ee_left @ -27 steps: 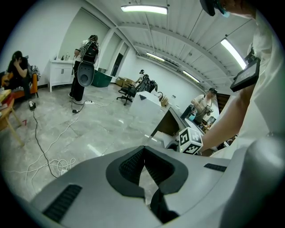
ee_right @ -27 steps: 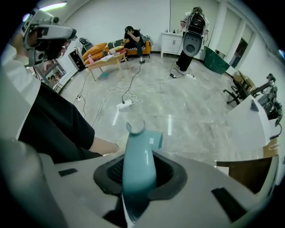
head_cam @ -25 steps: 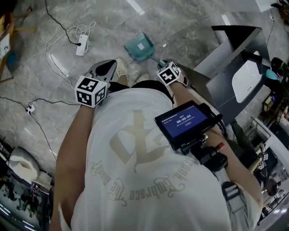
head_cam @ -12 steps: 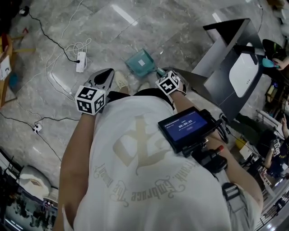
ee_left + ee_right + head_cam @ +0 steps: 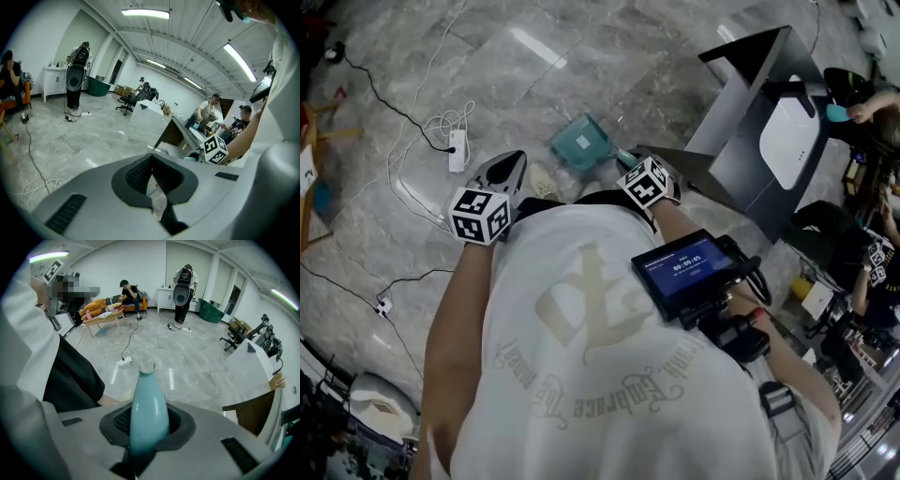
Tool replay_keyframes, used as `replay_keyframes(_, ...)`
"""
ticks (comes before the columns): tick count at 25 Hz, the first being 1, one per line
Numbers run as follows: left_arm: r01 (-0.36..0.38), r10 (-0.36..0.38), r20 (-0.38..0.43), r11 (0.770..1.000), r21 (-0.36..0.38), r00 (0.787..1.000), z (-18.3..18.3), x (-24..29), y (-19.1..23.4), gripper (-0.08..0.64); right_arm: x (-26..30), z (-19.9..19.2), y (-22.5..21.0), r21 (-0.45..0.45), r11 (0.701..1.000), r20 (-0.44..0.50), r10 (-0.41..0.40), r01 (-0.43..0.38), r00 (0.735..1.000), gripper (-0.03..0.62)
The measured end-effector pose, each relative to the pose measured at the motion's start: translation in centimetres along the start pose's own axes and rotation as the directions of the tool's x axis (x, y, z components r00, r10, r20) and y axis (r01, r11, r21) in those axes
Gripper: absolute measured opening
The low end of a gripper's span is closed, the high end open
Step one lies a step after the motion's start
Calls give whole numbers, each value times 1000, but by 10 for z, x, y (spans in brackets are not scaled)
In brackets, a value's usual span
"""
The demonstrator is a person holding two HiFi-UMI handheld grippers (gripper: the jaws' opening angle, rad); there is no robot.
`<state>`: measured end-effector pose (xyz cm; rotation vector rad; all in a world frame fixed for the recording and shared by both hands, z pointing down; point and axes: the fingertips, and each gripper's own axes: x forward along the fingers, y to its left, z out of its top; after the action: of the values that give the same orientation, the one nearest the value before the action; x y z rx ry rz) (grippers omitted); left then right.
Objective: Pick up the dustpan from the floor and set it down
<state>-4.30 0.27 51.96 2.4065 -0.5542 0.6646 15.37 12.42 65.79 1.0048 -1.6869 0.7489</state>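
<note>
While the person [image 5: 581, 356] is standing and looking down at the grey marble floor [image 5: 609, 56], the right gripper [image 5: 633, 167] is clamping the dustpan's pale teal handle [image 5: 149, 408]. In the right gripper view its two dark pads are pressing on either side of the shaft. The handle is running up and away from the jaws there, toward twelve o'clock.

Seen from the head view, the teal dustpan [image 5: 584, 142] is sitting at about eleven o'clock from that gripper, just beyond the person's light shoe [image 5: 546, 178]. Its pan end is pointing away from the body. Whether the pan is resting on the floor or hanging just above it cannot be told.

The left gripper [image 5: 511, 167] is hovering at about nine o'clock from the dustpan, apart from it. Its jaws are standing together with nothing between them. A white power strip [image 5: 457, 150] is lying farther out at nine o'clock, and a grey desk [image 5: 731, 169] is standing at three o'clock.
</note>
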Motion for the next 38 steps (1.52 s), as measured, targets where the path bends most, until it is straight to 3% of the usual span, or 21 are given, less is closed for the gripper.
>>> replay_keyframes(14, 8, -9, 35, 1000, 11, 999, 12, 5, 17, 11, -29, 47, -20, 36, 998, 127, -51, 47, 991, 74)
replay_keyframes(23, -19, 19, 54, 1000, 4, 998, 19, -19, 34, 11, -47, 88, -25, 23, 999, 167, -52, 49, 985, 72)
replay_keyframes(31, -53, 53, 90, 999, -2, 995, 15, -34, 40, 11, -66, 128, -26, -49, 998, 219, -35, 47, 975, 72)
replay_keyframes(38, -70, 67, 108, 997, 18, 992, 23, -32, 40, 11, -89, 162, -31, -88, 995, 313, -11, 41, 950, 72)
